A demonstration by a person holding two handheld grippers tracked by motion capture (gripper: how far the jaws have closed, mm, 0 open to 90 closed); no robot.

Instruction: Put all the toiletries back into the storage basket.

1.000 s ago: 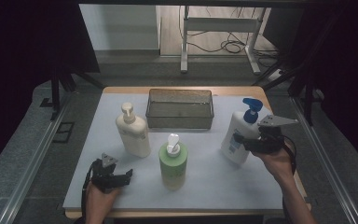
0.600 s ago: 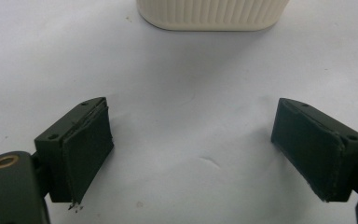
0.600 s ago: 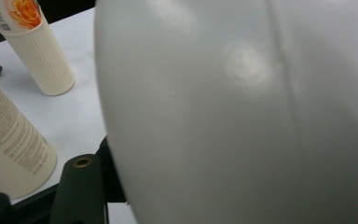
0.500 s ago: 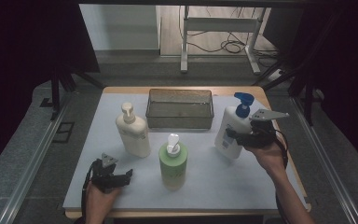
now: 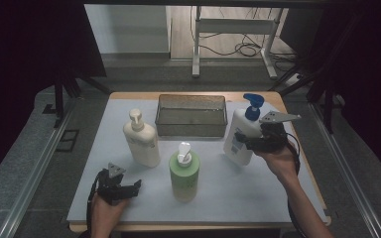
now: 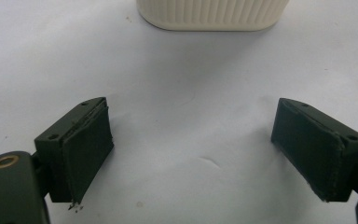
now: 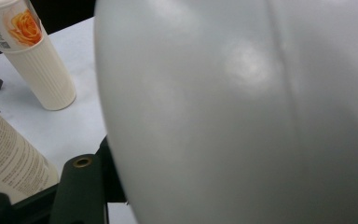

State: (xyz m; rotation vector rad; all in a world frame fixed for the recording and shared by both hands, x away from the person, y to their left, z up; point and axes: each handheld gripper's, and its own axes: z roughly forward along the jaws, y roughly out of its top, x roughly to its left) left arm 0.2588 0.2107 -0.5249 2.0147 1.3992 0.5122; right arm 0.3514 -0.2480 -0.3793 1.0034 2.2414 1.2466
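A white bottle with a blue pump leans at the right of the white mat, just in front of the basket's right end; my right gripper is shut on its body from the right. In the right gripper view its smooth white side looms close. A cream pump bottle stands left of centre and a green pump bottle in the front middle. My left gripper rests low at the front left, open with nothing between the pads; the cream bottle's ribbed base lies ahead of it.
A dark wire basket sits at the back middle of the mat. The wooden table edge runs close behind my right hand. In the right gripper view the cream bottle stands far left, a printed label nearer.
My right gripper has carried the white pump bottle leftward and a little farther back, toward the basket's right end. The left gripper has stayed where it was.
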